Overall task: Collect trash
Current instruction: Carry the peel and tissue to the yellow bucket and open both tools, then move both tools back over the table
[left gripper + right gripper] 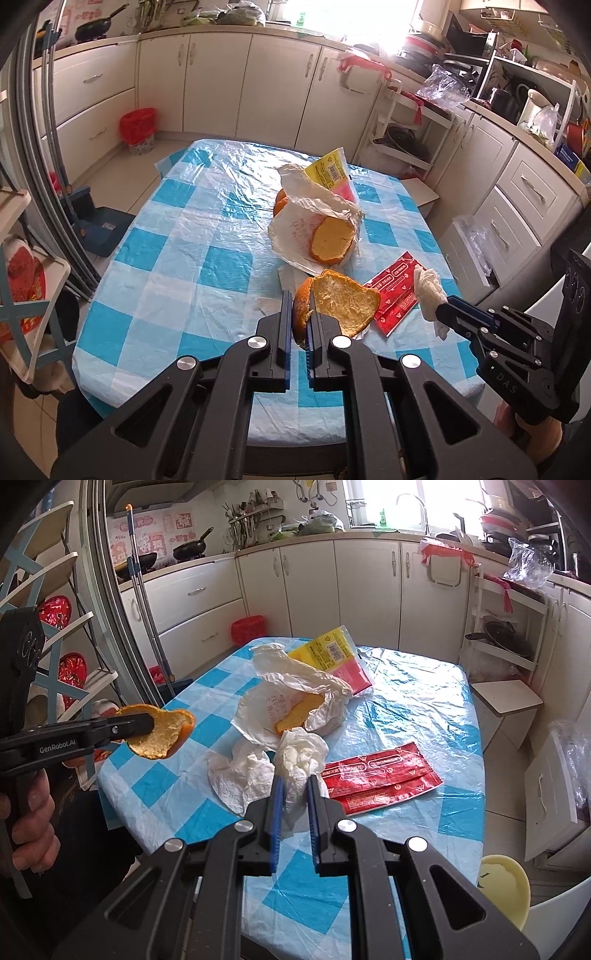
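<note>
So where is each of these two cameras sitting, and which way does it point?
Left wrist: rides the left gripper, looking along its fingers over the checked table; it grips an orange peel, and the right gripper shows.
Right wrist: rides the right gripper, clamping a crumpled tissue; a hand shows.
Shared: peel, tissue, red wrapper, white bag.

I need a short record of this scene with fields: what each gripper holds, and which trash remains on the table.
left gripper: shut on orange peel, lifted off the table
right gripper: shut on crumpled white tissue
table: blue and white checked plastic cover
trash on table: red wrapper; white plastic bag with peel inside; yellow and red packet; second tissue
red-lined bin: on the floor by the cabinets
</note>
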The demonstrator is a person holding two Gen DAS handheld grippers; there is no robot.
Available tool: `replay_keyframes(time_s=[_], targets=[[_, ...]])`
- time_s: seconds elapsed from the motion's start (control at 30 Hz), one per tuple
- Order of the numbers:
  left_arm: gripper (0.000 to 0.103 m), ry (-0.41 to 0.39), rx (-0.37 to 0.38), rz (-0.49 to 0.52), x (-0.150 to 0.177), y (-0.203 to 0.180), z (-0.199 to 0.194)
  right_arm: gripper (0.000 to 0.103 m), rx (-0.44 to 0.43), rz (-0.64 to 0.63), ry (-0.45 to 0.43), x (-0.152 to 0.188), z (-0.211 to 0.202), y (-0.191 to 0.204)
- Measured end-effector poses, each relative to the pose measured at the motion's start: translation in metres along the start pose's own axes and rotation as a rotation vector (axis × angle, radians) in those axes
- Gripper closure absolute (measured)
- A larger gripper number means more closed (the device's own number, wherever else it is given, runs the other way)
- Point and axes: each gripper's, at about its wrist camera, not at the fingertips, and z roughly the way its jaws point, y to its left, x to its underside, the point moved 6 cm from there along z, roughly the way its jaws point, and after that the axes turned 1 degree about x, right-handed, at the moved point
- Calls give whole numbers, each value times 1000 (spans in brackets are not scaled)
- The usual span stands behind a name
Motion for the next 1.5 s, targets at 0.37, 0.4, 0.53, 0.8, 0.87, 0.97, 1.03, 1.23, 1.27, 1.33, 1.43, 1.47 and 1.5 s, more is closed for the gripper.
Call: replay_keyframes(time_s=[0.37, 0.4, 0.53, 0.8, 0.87, 0.97, 1.03, 1.23, 1.27, 1.33, 1.43, 1.47, 1.5], targets=[[97, -1, 27, 24, 0, -18, -2, 89, 36, 27, -22, -2, -10, -14], [97, -1, 33, 30, -1, -22, -2, 89, 45, 35, -25, -2, -13, -18], [97, 11, 69, 58, -1, -47, 4, 89, 110, 95, -40, -1, -28, -48], [97, 57, 194, 162, 10, -144, 30, 89, 315, 355, 6, 46, -60, -153], [97, 77, 220, 192, 17, -172, 42, 89, 356, 440, 40, 64, -60, -179], [97, 112, 257, 234, 29, -213, 60, 86, 421, 574, 116, 95, -54, -216], [97, 132, 276, 262, 38, -239, 70, 64, 452, 686, 169, 116, -49, -239], [97, 206, 306, 314, 64, -292, 108, 50, 528, 794, -61, 91, -108, -258], [97, 222, 307, 326, 70, -302, 117, 44, 545, 773, -120, 80, -124, -255], [97, 261, 323, 349, 81, -323, 132, 38, 570, 724, -245, 62, -155, -246], [93, 321, 327, 407, 101, -354, 157, 36, 584, 679, -346, 46, -179, -239], [89, 348, 325, 427, 108, -364, 166, 36, 568, 682, -366, 43, -183, -239], [70, 366, 316, 437, 113, -371, 173, 36, 560, 686, -380, 42, -186, -241]])
